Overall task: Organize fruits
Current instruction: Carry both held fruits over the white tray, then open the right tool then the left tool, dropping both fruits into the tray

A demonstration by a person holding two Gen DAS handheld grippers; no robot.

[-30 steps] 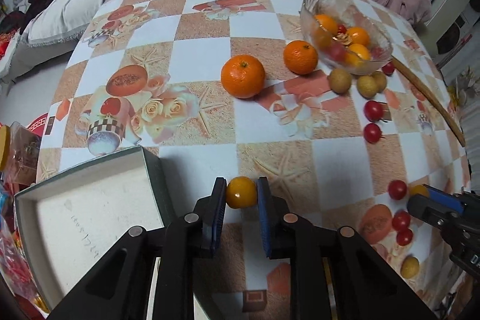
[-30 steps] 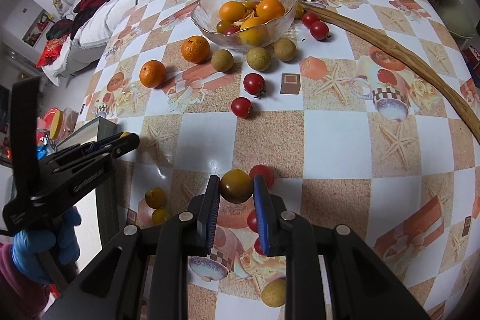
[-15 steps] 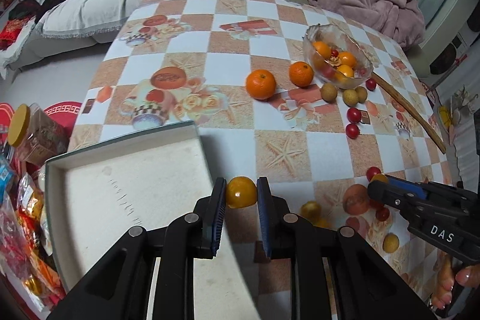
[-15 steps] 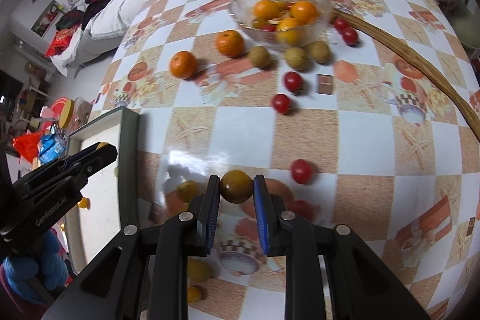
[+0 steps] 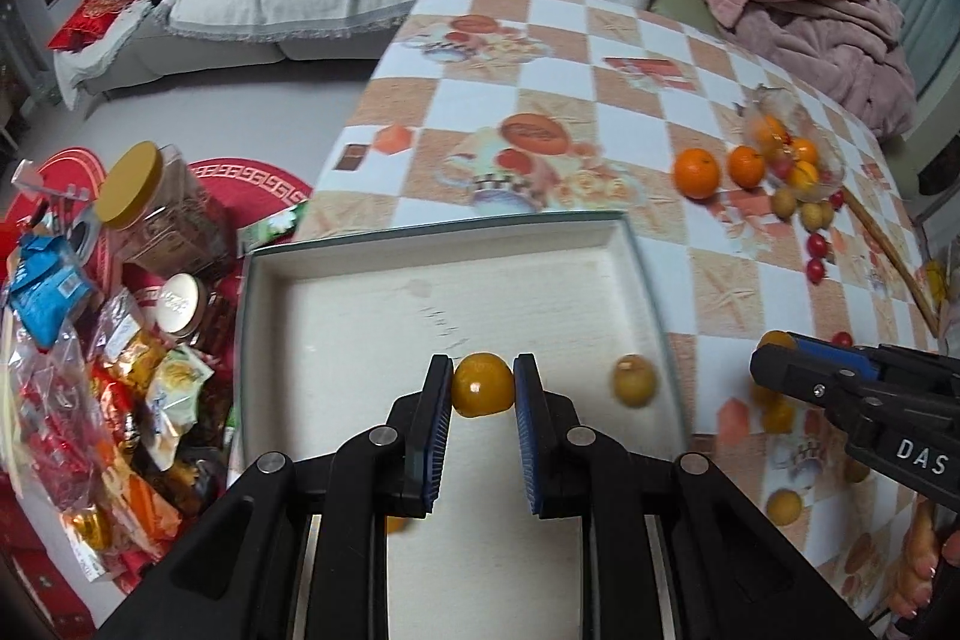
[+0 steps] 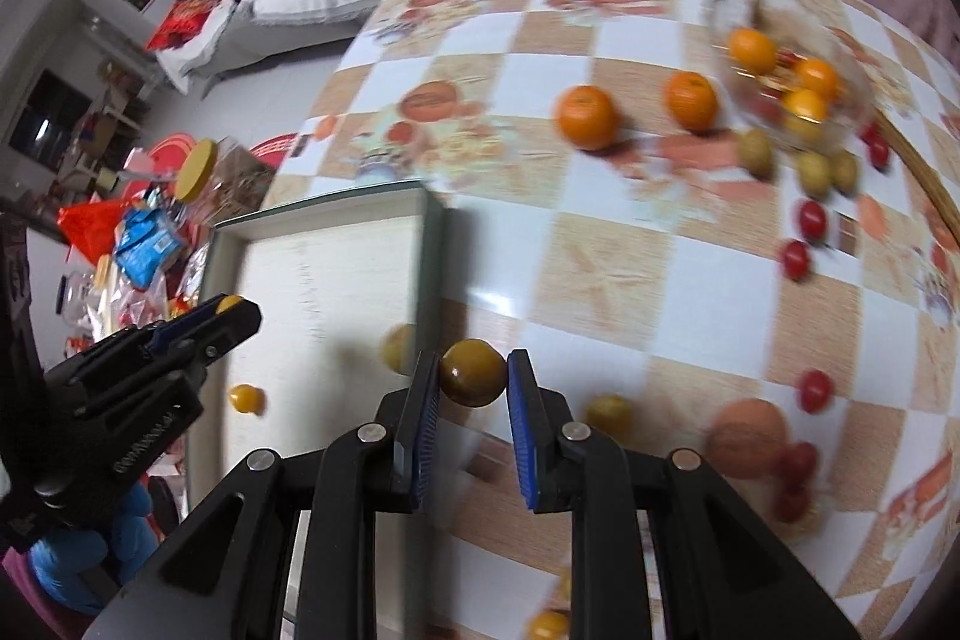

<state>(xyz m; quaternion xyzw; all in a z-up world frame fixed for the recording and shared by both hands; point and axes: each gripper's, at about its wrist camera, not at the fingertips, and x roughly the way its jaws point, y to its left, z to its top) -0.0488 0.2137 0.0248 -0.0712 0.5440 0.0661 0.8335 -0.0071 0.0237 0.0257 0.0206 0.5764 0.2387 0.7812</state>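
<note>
My left gripper [image 5: 483, 385] is shut on a small yellow-orange tomato [image 5: 483, 384] and hangs over the white inside of the shallow box [image 5: 360, 316]. One yellow fruit [image 5: 633, 379] lies in the box near its right wall. My right gripper [image 6: 472, 373] is shut on a darker yellow-brown tomato [image 6: 472, 372], just right of the box's wall [image 6: 429, 244], above the checked table [image 6: 600, 250]. The left gripper [image 6: 198, 325] also shows at the left of the right wrist view, over the box. Another small yellow fruit [image 6: 246, 397] lies in the box.
A glass bowl [image 5: 792, 154] of oranges stands at the far right, with two oranges [image 5: 696, 172], several brownish fruits and red cherry tomatoes [image 5: 816, 244] beside it. A long stick [image 5: 888, 250] lies along the table's right edge. Jars [image 5: 150, 208] and snack bags [image 5: 120, 400] crowd the floor at the left.
Both grippers have moved left with their tomatoes. The left one went from above the table to above the box. The right one came up to the box's right wall.
</note>
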